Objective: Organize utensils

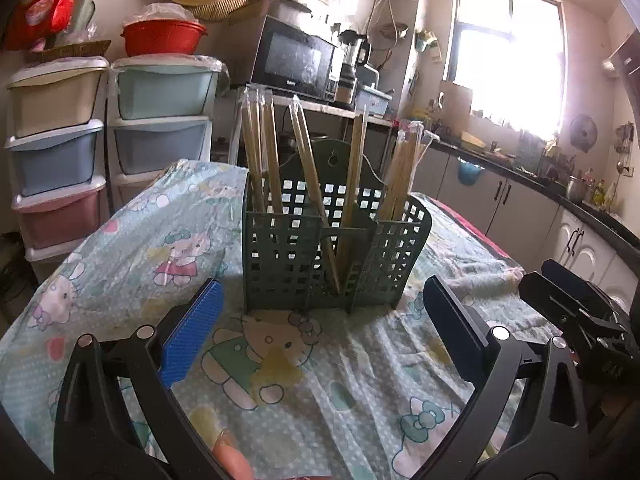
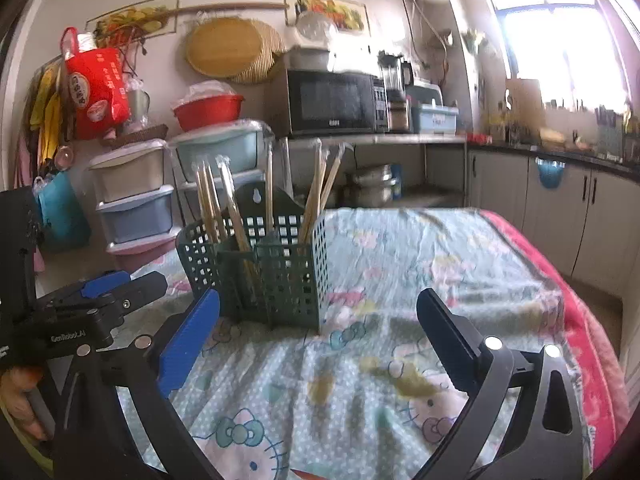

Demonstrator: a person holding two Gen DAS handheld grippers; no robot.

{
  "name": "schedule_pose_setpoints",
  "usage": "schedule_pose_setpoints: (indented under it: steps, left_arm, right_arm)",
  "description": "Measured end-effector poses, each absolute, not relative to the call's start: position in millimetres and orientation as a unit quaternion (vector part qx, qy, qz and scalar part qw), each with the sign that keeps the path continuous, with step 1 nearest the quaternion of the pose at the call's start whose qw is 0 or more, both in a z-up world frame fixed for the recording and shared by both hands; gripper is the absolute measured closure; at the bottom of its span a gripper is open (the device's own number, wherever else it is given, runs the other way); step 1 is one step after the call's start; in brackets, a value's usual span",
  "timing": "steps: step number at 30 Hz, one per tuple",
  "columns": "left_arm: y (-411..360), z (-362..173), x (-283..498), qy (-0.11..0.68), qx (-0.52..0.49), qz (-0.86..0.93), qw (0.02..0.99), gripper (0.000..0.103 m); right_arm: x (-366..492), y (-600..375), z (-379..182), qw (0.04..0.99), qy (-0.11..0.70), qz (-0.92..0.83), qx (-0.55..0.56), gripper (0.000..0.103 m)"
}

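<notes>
Where the kitchen wall carries stacked plastic drawers point(image 1: 56, 152) and a black microwave point(image 1: 294, 58), a table in front of them is spread with a pale blue cartoon-cat tablecloth point(image 1: 132, 256). On that cloth stands a dark green lattice utensil holder point(image 1: 336, 252), upright, with a solid arched back panel and a row of compartments along its front. Wooden chopsticks point(image 1: 258, 148) in clear wrappers stand in it: a bunch in the left compartment, a couple crossing in the middle one, another bunch leaning out of the right one (all as seen from the left wrist view).

The left gripper point(image 1: 322, 326) faces the holder head-on with its jaws spread wide and nothing between them; its blue pads sit near the holder's base, apart from it. The right gripper point(image 2: 318, 332) is off to the holder's right side, and its jaws also stand wide and empty, over bare cloth. Neither gripper touches the holder or the chopsticks. In the right wrist view the holder point(image 2: 260, 276) shows left of centre, with the left gripper's body at the picture's left edge.
</notes>
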State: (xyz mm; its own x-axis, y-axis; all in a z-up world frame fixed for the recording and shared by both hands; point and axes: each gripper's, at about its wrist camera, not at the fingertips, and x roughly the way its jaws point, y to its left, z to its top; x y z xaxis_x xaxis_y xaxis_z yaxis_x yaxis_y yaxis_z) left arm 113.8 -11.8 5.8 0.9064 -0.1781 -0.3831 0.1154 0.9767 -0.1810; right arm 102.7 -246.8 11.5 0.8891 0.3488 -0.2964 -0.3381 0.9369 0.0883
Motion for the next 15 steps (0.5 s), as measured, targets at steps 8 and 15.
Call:
schedule_pose_setpoints:
  steps: [8, 15]
  left_arm:
    - [-12.7, 2.2, 111.2, 0.183, -0.073, -0.061, 0.979, 0.011]
    - [-14.7, -2.6, 108.5, 0.172, -0.065, -0.067, 0.981, 0.011]
  right_arm:
    - [90.1, -236.8, 6.1, 0.980, 0.107, 0.165, -0.023, 0.007]
    - [90.6, -237.5, 1.4, 0.982, 0.104, 0.159, -0.018, 0.007]
